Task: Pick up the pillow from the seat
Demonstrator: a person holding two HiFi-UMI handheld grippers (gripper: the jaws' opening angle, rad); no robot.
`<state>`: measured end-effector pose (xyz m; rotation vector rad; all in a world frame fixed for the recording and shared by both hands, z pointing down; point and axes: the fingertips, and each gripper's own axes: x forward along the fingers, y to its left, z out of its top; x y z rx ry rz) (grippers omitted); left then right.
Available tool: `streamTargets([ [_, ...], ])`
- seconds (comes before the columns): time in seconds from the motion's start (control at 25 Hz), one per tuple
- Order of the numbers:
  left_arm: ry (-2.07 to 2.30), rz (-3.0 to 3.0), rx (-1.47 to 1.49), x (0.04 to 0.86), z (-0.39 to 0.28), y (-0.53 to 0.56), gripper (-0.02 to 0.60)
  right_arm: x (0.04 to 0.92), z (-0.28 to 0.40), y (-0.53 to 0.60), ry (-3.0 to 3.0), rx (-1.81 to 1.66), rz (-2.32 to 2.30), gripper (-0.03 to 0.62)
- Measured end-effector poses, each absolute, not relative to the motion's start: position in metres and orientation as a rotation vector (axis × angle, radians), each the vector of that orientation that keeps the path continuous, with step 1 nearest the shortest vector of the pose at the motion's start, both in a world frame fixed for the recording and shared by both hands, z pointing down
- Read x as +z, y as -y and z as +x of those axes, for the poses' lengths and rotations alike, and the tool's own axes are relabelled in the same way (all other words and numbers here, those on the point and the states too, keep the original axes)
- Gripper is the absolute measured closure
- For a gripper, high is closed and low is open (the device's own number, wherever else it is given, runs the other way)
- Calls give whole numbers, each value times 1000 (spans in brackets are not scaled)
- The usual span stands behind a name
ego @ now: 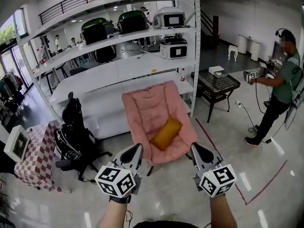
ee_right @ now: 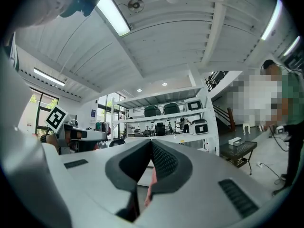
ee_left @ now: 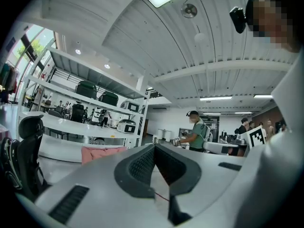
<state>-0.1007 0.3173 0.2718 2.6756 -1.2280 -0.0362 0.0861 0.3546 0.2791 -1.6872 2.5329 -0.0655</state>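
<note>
On the seat: the pillow, orange-yellow, lay tilted in the hollow of the pink seat, toward its lower right side, with nothing touching it.
Seat: it stood on the glossy floor just in front of the white shelves.
Your left gripper: you held it low in front of you, pointing at the seat, its tip by the seat's front left corner and apart from the pillow.
Left jaws: their tips met in the left gripper view, and nothing sat between them.
Your right gripper: you held it level with the left one, its tip by the seat's front right corner, below and to the right of the pillow without touching it.
Right jaws: pressed fully together and empty.
Shelves: dark cases and white appliances stood on the upper levels.
Left of the seat: a black office chair stood near a worktop under a red checked cloth.
Right of the seat: a low dark worktop carried a small white box.
Far right: a person in a green shirt stood well apart from the seat, holding another gripper.
Floor mark: a red line ran across the tiles to your right.
</note>
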Motion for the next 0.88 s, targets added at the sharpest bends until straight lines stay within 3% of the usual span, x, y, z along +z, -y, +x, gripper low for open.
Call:
streamTargets([
  [0.4,1208,2683,-19,280,-65,-298,577,287,132,-346,-2473,-122,-1707,591],
  [0.88,1170,2670,-2,312,-53,-210,576,317,137,-266,-2503,-164,-1774,589],
])
